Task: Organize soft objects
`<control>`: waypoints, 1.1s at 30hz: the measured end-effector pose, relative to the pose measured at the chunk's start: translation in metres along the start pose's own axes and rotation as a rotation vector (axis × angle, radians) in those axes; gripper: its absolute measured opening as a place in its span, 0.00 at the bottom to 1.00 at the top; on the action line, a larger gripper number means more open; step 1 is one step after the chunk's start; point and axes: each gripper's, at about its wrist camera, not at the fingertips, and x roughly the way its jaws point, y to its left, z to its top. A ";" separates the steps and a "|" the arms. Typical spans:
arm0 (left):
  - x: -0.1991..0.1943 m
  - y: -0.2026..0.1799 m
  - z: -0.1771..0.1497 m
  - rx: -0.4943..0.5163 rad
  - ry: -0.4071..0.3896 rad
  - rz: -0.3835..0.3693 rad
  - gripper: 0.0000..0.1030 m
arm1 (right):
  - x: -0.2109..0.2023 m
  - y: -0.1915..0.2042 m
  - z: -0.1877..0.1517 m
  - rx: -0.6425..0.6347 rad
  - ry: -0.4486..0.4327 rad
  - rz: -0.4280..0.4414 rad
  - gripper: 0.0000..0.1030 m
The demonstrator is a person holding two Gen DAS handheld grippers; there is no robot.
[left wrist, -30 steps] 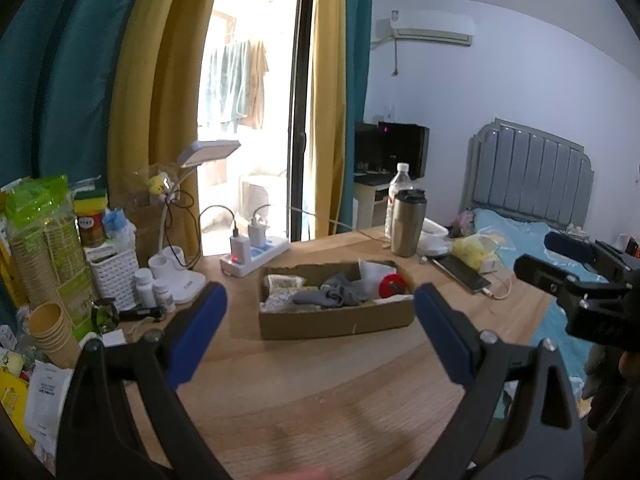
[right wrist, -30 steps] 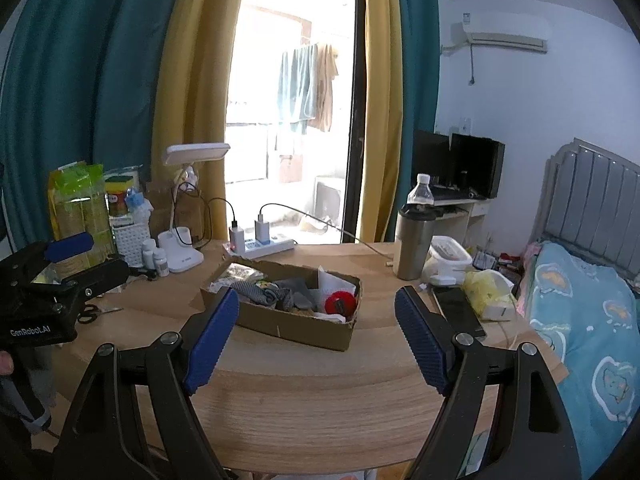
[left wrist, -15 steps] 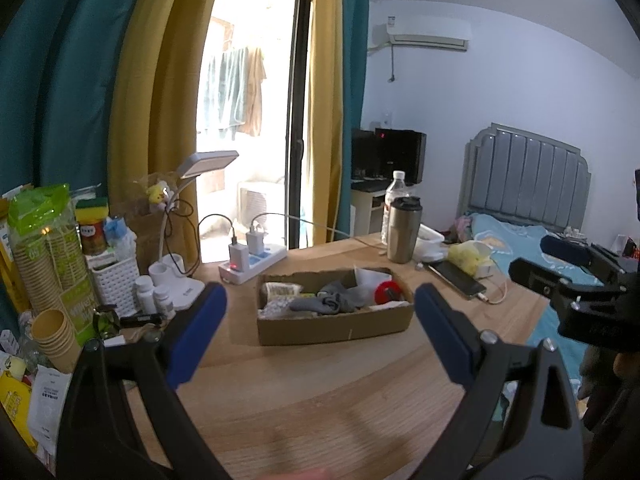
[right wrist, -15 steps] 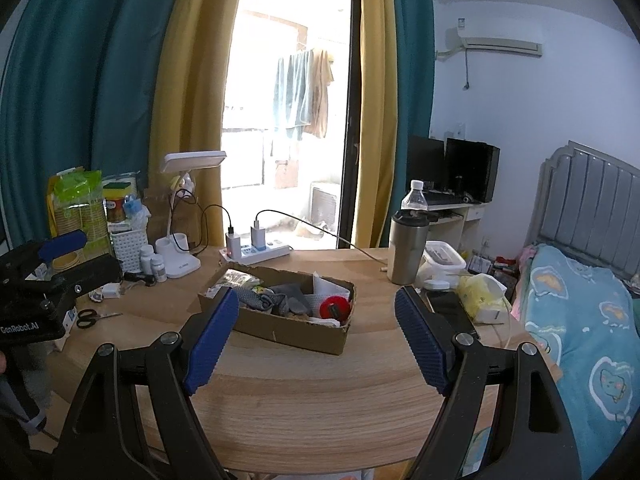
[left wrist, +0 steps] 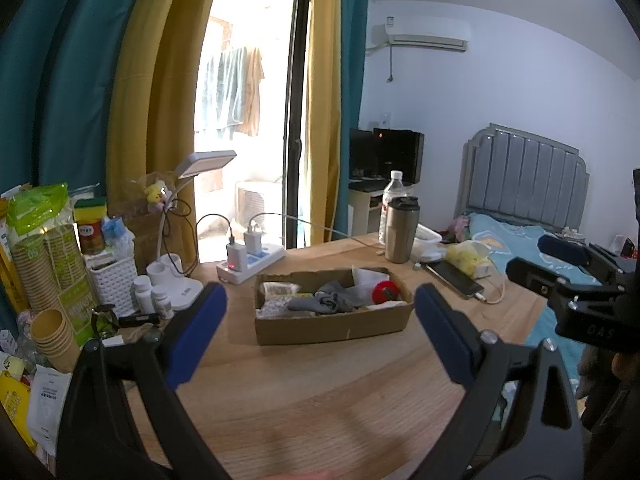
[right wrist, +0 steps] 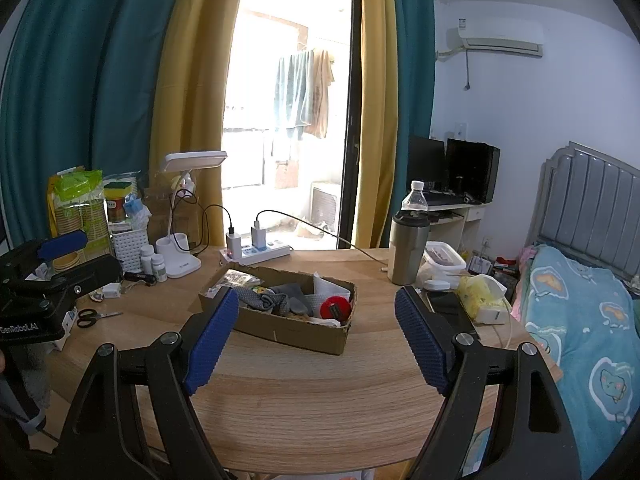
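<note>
An open cardboard box (left wrist: 334, 326) stands mid-table on the round wooden table (left wrist: 320, 400). Inside lie crumpled grey socks (left wrist: 326, 300), a red round item (left wrist: 386, 290) and white pieces. My left gripper (left wrist: 320, 289) hangs open in front of the box, short of it, nothing between its blue pads. The right wrist view shows the same box (right wrist: 288, 332) with the grey socks (right wrist: 272, 300), and my right gripper (right wrist: 317, 291) open and empty before it. Each gripper also shows at the other view's edge.
A steel tumbler (left wrist: 400, 236), phone (left wrist: 454, 278) and yellow bag (right wrist: 478, 290) sit right of the box. Behind it lies a power strip (left wrist: 252, 260). At the left are a desk lamp (right wrist: 180, 248), pill bottles, paper cups (left wrist: 52, 336) and scissors (right wrist: 94, 316). A bed (right wrist: 580, 320) adjoins the table's right.
</note>
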 end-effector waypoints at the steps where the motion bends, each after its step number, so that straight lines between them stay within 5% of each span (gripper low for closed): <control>1: 0.000 0.000 0.000 0.000 0.000 0.001 0.93 | 0.000 0.000 0.000 0.000 0.000 0.000 0.81; 33: -0.002 -0.011 0.000 0.002 0.000 -0.007 0.94 | -0.001 0.001 0.000 0.000 0.002 0.000 0.81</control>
